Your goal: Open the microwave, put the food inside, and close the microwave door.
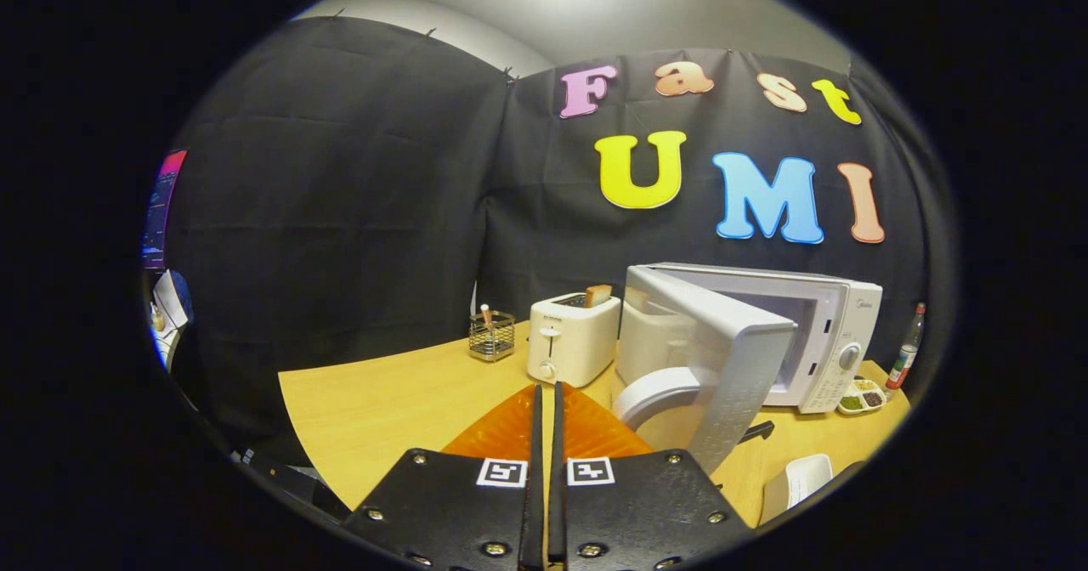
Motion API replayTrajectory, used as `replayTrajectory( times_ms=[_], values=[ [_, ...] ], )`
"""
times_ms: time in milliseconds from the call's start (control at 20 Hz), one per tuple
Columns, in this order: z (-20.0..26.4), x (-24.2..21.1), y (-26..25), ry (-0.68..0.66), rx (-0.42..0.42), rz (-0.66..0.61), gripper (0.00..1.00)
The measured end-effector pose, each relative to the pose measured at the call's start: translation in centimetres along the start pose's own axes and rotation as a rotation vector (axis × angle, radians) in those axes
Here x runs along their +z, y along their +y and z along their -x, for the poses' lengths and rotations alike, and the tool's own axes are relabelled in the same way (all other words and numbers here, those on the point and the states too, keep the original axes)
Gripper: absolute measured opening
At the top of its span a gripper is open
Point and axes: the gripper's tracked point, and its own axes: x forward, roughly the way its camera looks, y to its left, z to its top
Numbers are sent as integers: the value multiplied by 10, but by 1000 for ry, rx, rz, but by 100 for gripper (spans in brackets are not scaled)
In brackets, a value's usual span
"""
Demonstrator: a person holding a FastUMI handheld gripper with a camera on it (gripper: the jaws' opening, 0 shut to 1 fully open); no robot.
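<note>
Microwave (816, 333) door (722, 367) open; gripper (548, 397) jaws closed, empty, near toaster (574, 337).

The microwave (816, 333) stands on the worktop (382, 401), door (722, 358) swung open. Left of the microwave sits the toaster (571, 339), then a wire basket (491, 336) further left. Right of the microwave lie a tray (860, 396) and a bottle (906, 350). The gripper (548, 409), fingers together, points at the toaster.

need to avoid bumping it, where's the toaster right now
In the gripper view the toaster stands on the wooden table, beyond the shut gripper, between the wire basket and the microwave's open door.
</note>
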Motion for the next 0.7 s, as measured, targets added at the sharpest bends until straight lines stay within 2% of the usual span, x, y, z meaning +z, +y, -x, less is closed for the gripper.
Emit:
replayTrajectory(
  times_ms=[150, 400, 700],
  values=[
    [6, 4, -37, 1, -62, -20, 3],
    [7, 6, -102, -17, -196, 16, 3],
    [-9, 0, -179, 31, -361, 24, 3]
  ],
)
